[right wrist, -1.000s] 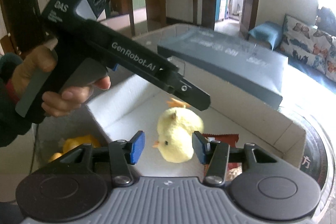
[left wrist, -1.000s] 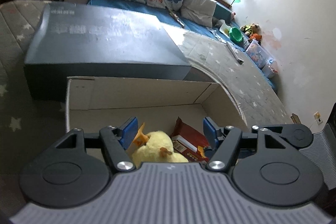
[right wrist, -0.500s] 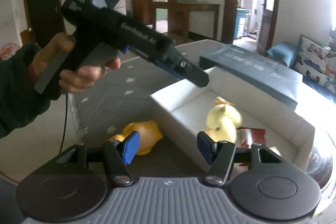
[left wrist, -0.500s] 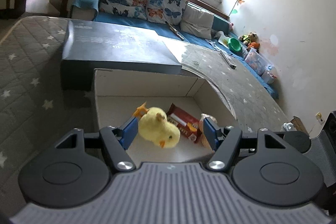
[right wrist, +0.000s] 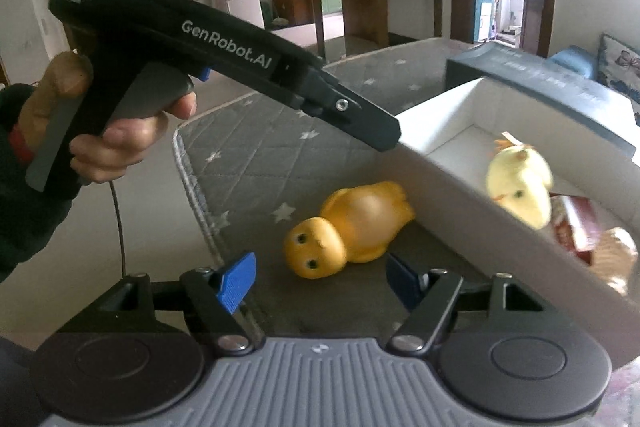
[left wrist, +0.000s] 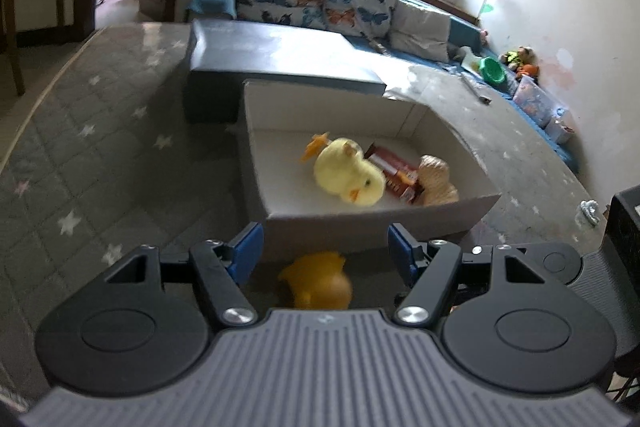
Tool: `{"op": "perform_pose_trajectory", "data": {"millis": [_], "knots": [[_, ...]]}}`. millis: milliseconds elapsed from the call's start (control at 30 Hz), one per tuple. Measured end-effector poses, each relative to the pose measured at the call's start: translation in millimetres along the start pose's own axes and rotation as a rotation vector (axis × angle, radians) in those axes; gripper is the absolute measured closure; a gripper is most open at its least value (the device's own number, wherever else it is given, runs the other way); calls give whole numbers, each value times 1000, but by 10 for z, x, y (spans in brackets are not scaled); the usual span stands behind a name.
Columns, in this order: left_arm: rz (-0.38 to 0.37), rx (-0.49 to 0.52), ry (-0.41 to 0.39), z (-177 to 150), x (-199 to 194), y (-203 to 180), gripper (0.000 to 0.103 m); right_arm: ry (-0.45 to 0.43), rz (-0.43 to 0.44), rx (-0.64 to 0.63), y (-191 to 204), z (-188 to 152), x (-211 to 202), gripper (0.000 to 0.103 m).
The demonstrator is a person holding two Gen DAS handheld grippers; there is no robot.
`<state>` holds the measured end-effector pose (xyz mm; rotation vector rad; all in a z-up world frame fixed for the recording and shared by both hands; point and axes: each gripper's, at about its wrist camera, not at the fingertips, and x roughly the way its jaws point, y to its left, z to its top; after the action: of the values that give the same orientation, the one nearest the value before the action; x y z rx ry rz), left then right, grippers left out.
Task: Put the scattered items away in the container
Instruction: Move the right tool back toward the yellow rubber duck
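Both grippers angled down over orange rubber duck (right wrist: 352, 223), lying outside white cardboard box (left wrist: 360, 213) on grey star-quilted mat (left wrist: 120, 131).

L hand (right wrist: 116, 131) grips pistol handle, L gripper (left wrist: 322, 247) spread, nothing pinched; body reads "GenRobot.AI" & "DAS". R gripper (right wrist: 318, 277) has jaws opening, empty, duck just ahead of its blue pads (right wrist: 236, 281). In box: yellow plush chick (left wrist: 348, 173), red snack packet (left wrist: 394, 175), tan item (left wrist: 436, 179), touching side by side. Dark grey lid (left wrist: 276, 57) lies behind box, print unreadable.
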<state>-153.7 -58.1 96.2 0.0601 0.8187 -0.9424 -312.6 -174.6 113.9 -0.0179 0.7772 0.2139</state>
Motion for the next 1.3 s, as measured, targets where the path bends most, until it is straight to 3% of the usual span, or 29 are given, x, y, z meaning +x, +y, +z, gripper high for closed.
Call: {"op": "perform_pose_trajectory", "data": {"millis": [133,367,567,900,1200,1300], "knots": [[4,-50,13,-72,5,123,35,12,-29,41,91,12,231,29],[0,-41,20,-107,18,140,35,21,-117,83,137,-21,366,30],[2,-49,36,-129,50,189,35,37,-167,60,1,-44,187,32],[-88,36,84,-146,190,26,35,74,-308,-44,-51,-226,-136,33],[-142,16,133,-124,463,4,35,56,-216,15,-53,-246,-124,34],[-146,-6,152,-129,549,36,35,54,-201,21,-32,-231,-45,42]]}}
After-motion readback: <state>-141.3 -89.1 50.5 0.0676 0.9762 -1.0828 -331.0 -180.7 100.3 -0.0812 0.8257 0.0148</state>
